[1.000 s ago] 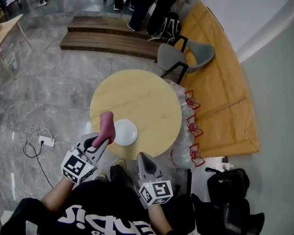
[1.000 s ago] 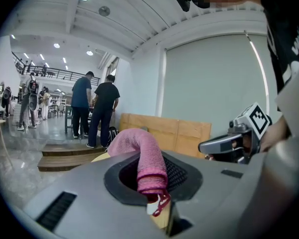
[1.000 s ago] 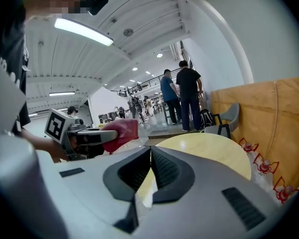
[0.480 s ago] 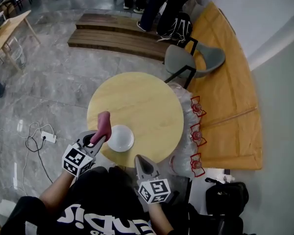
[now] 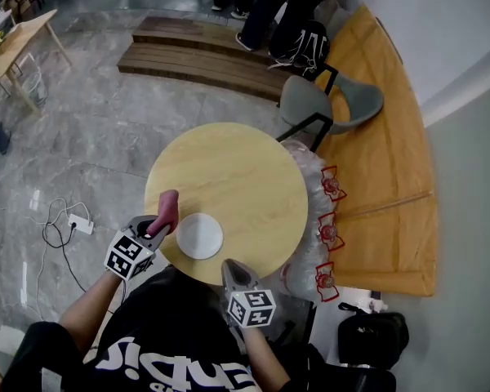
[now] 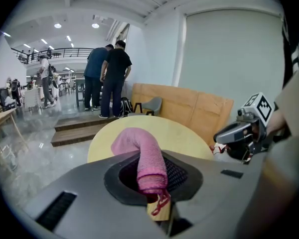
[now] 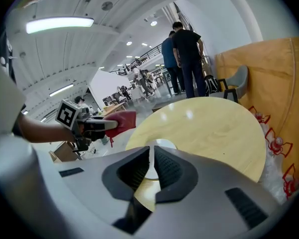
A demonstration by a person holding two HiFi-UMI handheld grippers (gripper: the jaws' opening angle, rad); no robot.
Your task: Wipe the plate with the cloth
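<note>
Left gripper, at the near-left edge of the round table, pinches a pink cloth that juts up beyond its jaws, just left of the white plate. Right gripper, held at the near edge and pointing across the table, has its jaws pressed together, empty.

Your room: a bright hall with a grey marble floor.
Beyond your round table stands a grey chair; wooden steps lie further off, and brown boards line the white wall.
</note>
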